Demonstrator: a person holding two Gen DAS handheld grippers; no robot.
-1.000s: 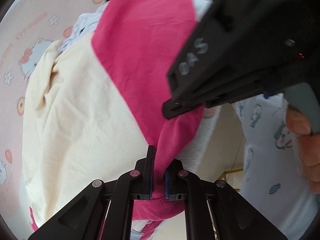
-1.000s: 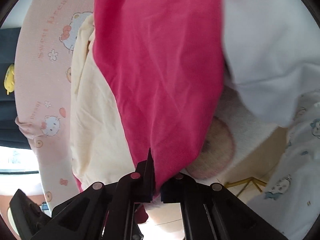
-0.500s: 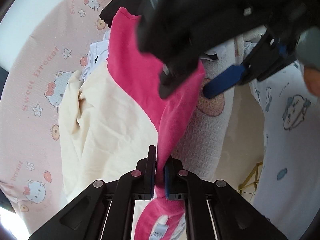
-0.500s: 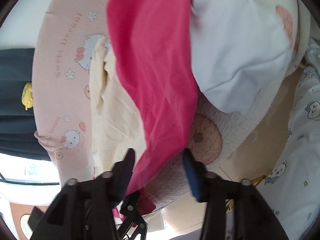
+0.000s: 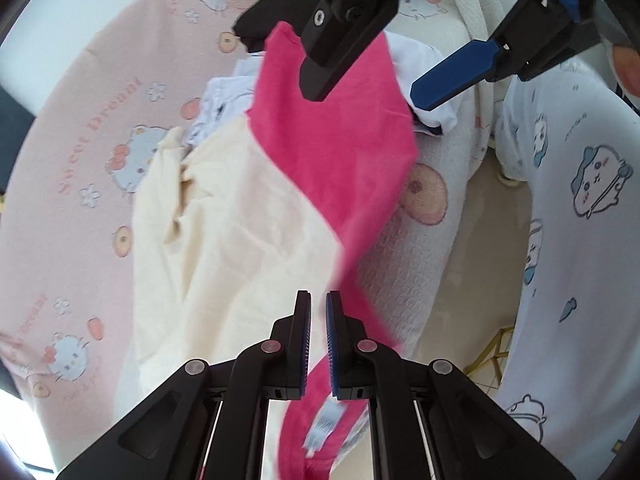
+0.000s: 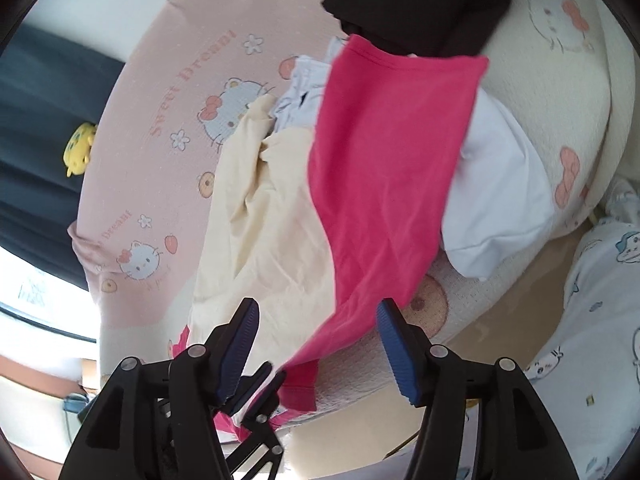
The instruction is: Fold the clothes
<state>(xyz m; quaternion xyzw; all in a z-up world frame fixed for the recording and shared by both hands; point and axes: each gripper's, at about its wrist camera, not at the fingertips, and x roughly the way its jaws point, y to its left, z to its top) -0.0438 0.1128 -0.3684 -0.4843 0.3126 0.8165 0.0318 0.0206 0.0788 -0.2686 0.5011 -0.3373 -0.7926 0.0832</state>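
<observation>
A bright pink garment (image 5: 332,152) lies stretched over a cream garment (image 5: 224,240) on the bed. My left gripper (image 5: 319,300) is shut on its near end, and the hem with a label hangs blurred below the fingers. In the right wrist view the left gripper (image 6: 272,376) shows small at the pink garment's (image 6: 384,184) lower edge. My right gripper (image 6: 318,308) hovers above with its jaws opening. The pink cloth lies well below and between them, and neither pad touches it. From the left wrist view the right gripper (image 5: 366,94) hangs overhead.
A white garment (image 6: 500,200), a black garment (image 6: 420,4) and a pale blue-white one (image 6: 304,88) lie around the pink one. Beneath them are a pink cat-print sheet (image 6: 180,100) and a cream waffle blanket (image 6: 560,80). A person's cartoon-print clothing (image 5: 580,200) fills the right; floor (image 5: 480,260) shows beside the bed.
My right gripper has let go of the pink garment, opened wide and risen above it. My left gripper keeps its hold and has lifted and tilted a little.
</observation>
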